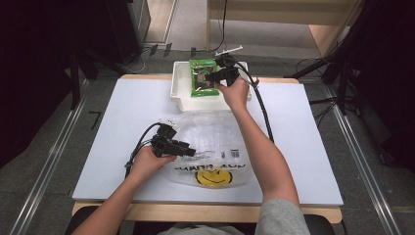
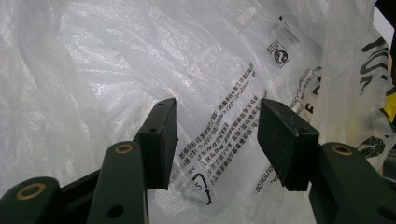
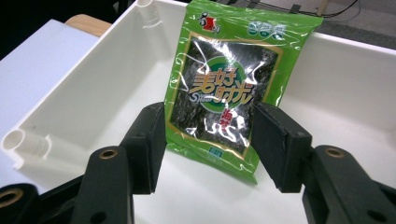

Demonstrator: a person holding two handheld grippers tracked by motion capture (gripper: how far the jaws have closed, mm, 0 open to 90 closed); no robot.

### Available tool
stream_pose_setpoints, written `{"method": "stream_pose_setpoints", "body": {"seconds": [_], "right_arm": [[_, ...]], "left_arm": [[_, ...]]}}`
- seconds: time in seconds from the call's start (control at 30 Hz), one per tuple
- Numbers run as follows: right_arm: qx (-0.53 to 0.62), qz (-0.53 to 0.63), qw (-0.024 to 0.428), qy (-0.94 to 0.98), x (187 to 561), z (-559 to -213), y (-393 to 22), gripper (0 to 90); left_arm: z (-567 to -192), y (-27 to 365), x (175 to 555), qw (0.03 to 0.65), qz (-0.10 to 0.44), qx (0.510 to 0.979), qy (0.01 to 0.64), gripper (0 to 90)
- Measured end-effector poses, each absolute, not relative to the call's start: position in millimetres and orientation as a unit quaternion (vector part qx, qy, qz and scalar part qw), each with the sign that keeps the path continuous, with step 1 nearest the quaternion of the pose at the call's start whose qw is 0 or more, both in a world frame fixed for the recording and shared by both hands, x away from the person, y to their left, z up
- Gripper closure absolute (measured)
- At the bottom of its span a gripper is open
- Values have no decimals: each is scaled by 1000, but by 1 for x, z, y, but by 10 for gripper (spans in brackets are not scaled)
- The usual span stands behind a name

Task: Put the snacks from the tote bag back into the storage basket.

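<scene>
A green seaweed snack packet point(image 1: 199, 86) point(image 3: 224, 60) stands tilted up inside the white plastic bin point(image 1: 178, 91) point(image 3: 336, 88) at the table's far middle. My right gripper point(image 1: 211, 77) point(image 3: 208, 112) has its pads pressed on the packet's two side edges near its lower end. A clear plastic bag point(image 1: 210, 129) point(image 2: 116, 56) with black print and a yellow smiley point(image 1: 214, 177) lies flat in front of the person. My left gripper point(image 1: 192, 152) point(image 2: 217, 105) rests at the bag's left side with its jaws wide apart, the bag's crinkled film lying behind and between them.
The white tabletop point(image 1: 303, 147) has bare room to the left and right of the bag. The bin sits at the far edge, its near wall just behind the bag. Black cables trail from both grippers. Dark stands and floor rails flank the table.
</scene>
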State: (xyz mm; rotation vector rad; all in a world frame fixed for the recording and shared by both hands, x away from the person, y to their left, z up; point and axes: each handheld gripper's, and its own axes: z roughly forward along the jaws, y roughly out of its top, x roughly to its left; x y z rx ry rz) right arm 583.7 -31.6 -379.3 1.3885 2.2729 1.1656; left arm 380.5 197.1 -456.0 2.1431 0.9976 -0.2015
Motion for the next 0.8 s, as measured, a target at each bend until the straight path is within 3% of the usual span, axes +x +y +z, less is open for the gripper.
{"method": "stream_pose_setpoints", "body": {"seconds": [0.8], "right_arm": [[434, 413, 95, 795, 533, -378, -43, 466]], "left_arm": [[-456, 195, 380, 370, -76, 841, 387, 489]]}}
